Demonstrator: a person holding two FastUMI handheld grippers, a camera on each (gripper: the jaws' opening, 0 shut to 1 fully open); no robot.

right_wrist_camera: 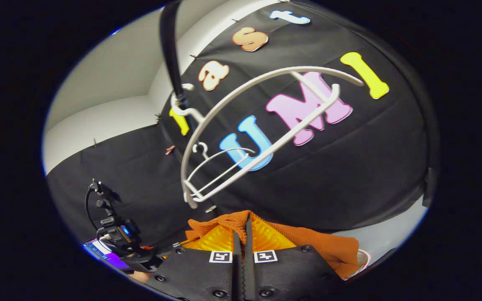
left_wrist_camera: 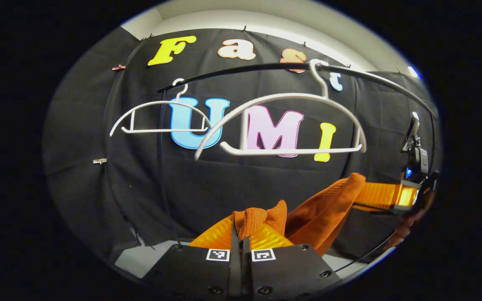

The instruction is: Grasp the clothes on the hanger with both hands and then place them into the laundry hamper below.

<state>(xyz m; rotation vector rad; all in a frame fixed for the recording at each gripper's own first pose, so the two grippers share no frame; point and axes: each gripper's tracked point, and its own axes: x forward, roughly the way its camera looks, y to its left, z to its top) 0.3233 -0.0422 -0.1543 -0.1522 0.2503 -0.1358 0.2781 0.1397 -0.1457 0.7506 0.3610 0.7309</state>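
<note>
As observed: both grippers held the orange garment (left_wrist_camera: 324, 209) clear of the near hanger (left_wrist_camera: 283, 125), which hung bare on the rail (left_wrist_camera: 241, 72).
Left gripper (left_wrist_camera: 241, 236): fingers nearly closed, a bunched fold of the cloth pinched between them.
Right gripper (right_wrist_camera: 243, 234): likewise nearly closed on a fold of the same garment (right_wrist_camera: 316, 244); seen from the left gripper view, off to the side (left_wrist_camera: 404, 196), cloth stretched toward it.
Second hanger (left_wrist_camera: 161, 119): empty, farther along the rail.
Hamper: could not be made out.
Step in hand, by judgement: lowering the garment to the hamper.
Advice: keep both pinches firm, lower together, bring the grippers closer so the cloth sags inward, release only over the opening.
</note>
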